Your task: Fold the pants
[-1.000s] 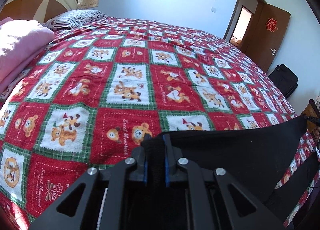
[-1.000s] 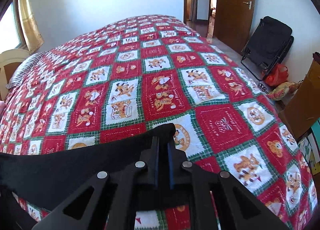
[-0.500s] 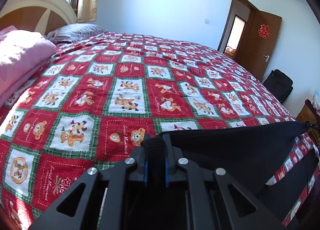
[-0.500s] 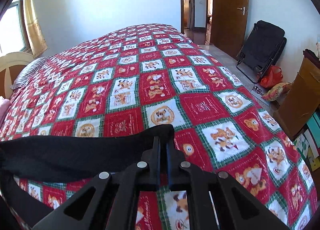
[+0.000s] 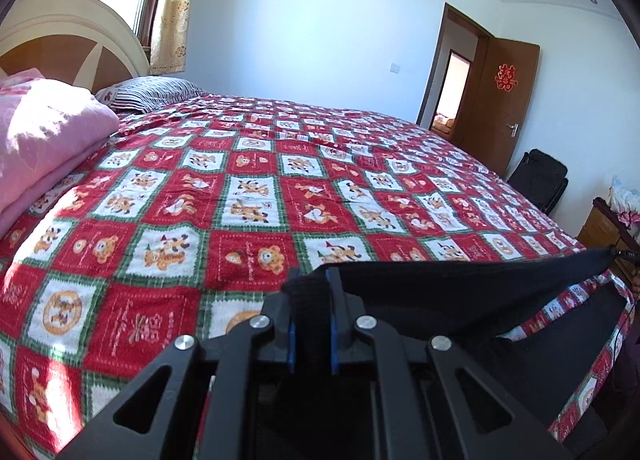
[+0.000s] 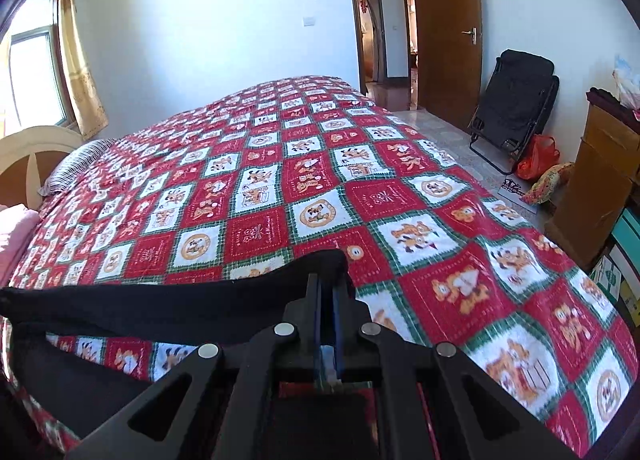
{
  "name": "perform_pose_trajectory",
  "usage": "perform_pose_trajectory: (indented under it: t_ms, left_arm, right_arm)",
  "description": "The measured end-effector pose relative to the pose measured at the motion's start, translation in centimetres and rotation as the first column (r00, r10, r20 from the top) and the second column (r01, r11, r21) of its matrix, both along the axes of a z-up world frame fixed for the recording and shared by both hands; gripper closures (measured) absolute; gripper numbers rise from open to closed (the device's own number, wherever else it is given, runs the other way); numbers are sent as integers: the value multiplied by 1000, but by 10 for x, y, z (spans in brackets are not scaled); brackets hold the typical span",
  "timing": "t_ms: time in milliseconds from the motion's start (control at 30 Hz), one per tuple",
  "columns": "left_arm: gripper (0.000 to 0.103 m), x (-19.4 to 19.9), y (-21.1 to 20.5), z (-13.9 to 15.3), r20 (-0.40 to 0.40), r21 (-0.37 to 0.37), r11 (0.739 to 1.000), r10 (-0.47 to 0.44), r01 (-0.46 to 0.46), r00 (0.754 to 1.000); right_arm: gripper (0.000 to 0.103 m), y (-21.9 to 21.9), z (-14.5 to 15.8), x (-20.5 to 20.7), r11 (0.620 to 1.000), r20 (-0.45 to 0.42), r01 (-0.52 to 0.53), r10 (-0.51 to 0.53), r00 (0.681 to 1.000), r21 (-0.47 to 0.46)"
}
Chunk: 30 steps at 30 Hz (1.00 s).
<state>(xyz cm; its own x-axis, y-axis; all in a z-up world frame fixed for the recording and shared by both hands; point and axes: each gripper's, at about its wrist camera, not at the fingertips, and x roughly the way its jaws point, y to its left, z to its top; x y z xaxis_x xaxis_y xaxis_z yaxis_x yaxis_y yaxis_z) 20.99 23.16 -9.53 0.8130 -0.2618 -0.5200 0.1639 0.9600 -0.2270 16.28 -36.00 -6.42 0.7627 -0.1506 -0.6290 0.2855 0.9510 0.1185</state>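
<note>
Black pants (image 5: 448,296) hang stretched between my two grippers above the near edge of the bed. My left gripper (image 5: 311,280) is shut on one end of the top edge, with a thick wad of cloth between its fingers. My right gripper (image 6: 326,280) is shut on the other end of the pants (image 6: 160,308). The rest of the cloth hangs down below the taut edge, out of view under the grippers.
The bed has a red, white and green checked cover (image 5: 260,196). A pink folded quilt (image 5: 44,144) and a striped pillow (image 5: 152,94) lie by the headboard. A black folding chair (image 6: 516,100), a red bag (image 6: 538,158) and wooden furniture (image 6: 600,180) stand right of the bed.
Both grippers have risen and tilted up with the pants still held taut between them; more of the walls and door shows and the bed cover sits lower in both views.
</note>
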Motion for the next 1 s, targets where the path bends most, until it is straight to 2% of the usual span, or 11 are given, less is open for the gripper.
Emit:
perform_pose_trajectory:
  t_ms: [333, 500, 600, 700, 733, 867, 967, 1000]
  left_arm:
    - [90, -58, 3, -26, 40, -34, 999, -16, 17, 999]
    - [89, -79, 1, -47, 15, 5, 1000, -19, 19, 1000]
    - [83, -86, -2, -60, -2, 65, 998, -17, 17, 1000]
    - [70, -94, -1, -62, 12, 87, 996, 0, -1, 1000]
    - [60, -96, 0, -62, 13, 102, 995, 8, -9, 1000]
    - [41, -112, 12, -61, 13, 137, 990, 21, -22, 1000]
    - [31, -125, 29, -63, -7, 146, 989, 37, -35, 999]
    - [31, -130, 36, -65, -17, 159, 986, 46, -43, 999]
  right_arm:
    - [99, -27, -27, -73, 998, 14, 31, -32, 999, 54]
    - [99, -34, -48, -100, 997, -8, 41, -40, 999, 73]
    - [99, -34, -58, -112, 998, -21, 42, -41, 999, 55]
    - [98, -36, -58, -124, 998, -6, 18, -18, 1000, 66]
    - [97, -38, -57, -127, 997, -3, 6, -6, 1000, 76]
    - [92, -42, -50, -145, 999, -19, 20, -19, 1000, 49]
    - [92, -38, -40, -159, 997, -19, 66, -67, 998, -46]
    - [92, -35, -36, -162, 996, -13, 68, -69, 998, -62]
